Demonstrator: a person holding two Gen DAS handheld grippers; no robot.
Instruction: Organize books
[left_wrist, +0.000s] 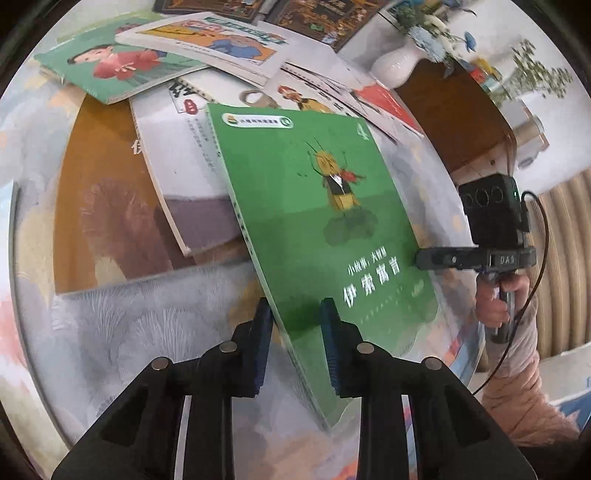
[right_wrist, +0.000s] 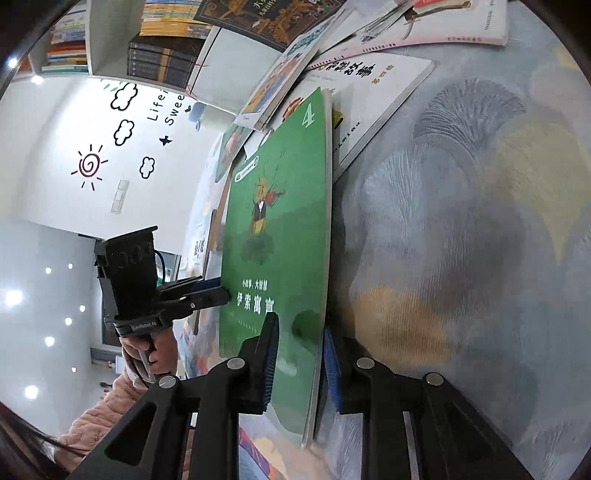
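Patterned surface (left_wrist: 110, 325) beneath. Left wrist view: your left gripper (left_wrist: 295, 314), fingers pinching green book (left_wrist: 314, 221), tilted up off the surface; scattered books (left_wrist: 184, 74) beyond the fingertips. Right wrist view: your right gripper (right_wrist: 301, 332), fingers pinching the same book's lower edge; left gripper gripping its far side.

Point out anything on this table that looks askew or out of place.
The books behind the green book lie in a loose, overlapping heap at mixed angles, not stacked. The green book itself is tilted up off the tablecloth, gripped at two edges by the left gripper and right gripper.
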